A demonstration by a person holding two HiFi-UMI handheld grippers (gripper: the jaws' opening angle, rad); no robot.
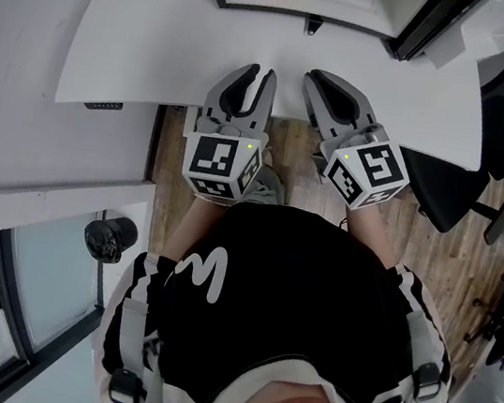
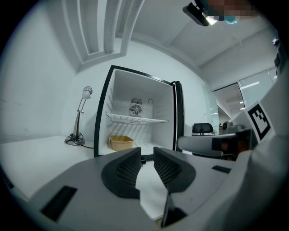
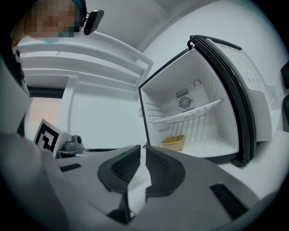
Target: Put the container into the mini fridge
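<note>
The container [image 2: 121, 142] is sitting on the mini fridge [image 2: 122, 90] floor, under the wire shelf [image 2: 135, 119]. The head view crops most of it off. Left tool [image 2: 146, 155] is over the counter [image 1: 164, 40] edge with its jaws a bit apart. Right tool [image 3: 143, 153] is down to a slit. Both are empty.

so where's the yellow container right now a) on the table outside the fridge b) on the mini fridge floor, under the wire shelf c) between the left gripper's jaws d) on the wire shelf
B: the yellow container lies on the floor of the mini fridge, at its left side, below the wire shelf.
</note>
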